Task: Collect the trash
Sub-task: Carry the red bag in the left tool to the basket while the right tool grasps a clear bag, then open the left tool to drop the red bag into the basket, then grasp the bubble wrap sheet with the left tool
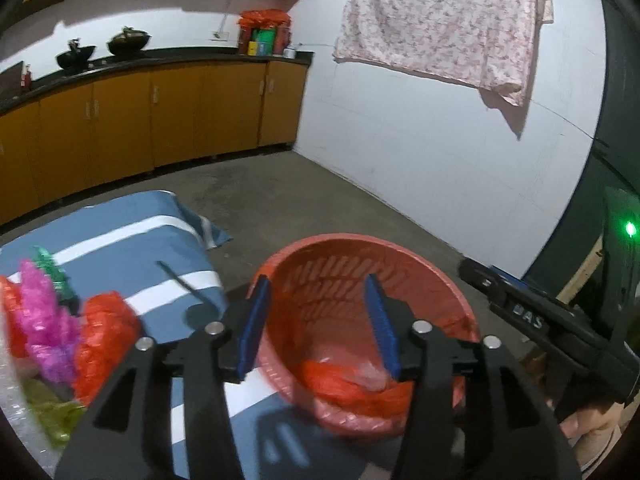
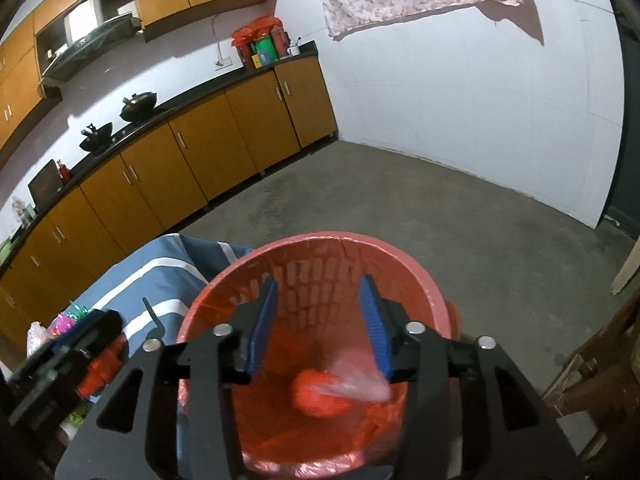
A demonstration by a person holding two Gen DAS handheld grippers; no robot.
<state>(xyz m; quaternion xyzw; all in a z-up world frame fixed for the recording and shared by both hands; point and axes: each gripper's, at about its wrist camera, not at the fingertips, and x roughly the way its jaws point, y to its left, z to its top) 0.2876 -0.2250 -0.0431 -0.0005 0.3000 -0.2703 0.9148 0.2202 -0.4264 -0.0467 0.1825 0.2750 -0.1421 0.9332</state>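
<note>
A red slatted basket (image 1: 360,240) lined with a red plastic bag stands on the floor beside the table; its rim (image 2: 320,236) fills the lower right wrist view. Inside lie a crumpled orange bag (image 2: 316,396) and a blurred piece of clear plastic (image 2: 356,376), also visible as orange bag (image 1: 336,380) and clear plastic (image 1: 372,372). My left gripper (image 1: 317,282) hangs open over the basket's left rim, nothing pressed between its blue pads. My right gripper (image 2: 320,282) hangs open over the basket's middle. A pile of pink wrapper (image 1: 44,320), red bag (image 1: 104,340) and green foil (image 1: 52,272) lies on the table.
The table wears a blue cloth with white stripes (image 1: 120,220). Orange cabinets (image 2: 200,160) under a dark counter with woks line the back. A floral cloth (image 1: 440,20) hangs on the white wall. Bare concrete floor (image 2: 440,220) surrounds the basket. A wooden chair (image 2: 592,380) stands at right.
</note>
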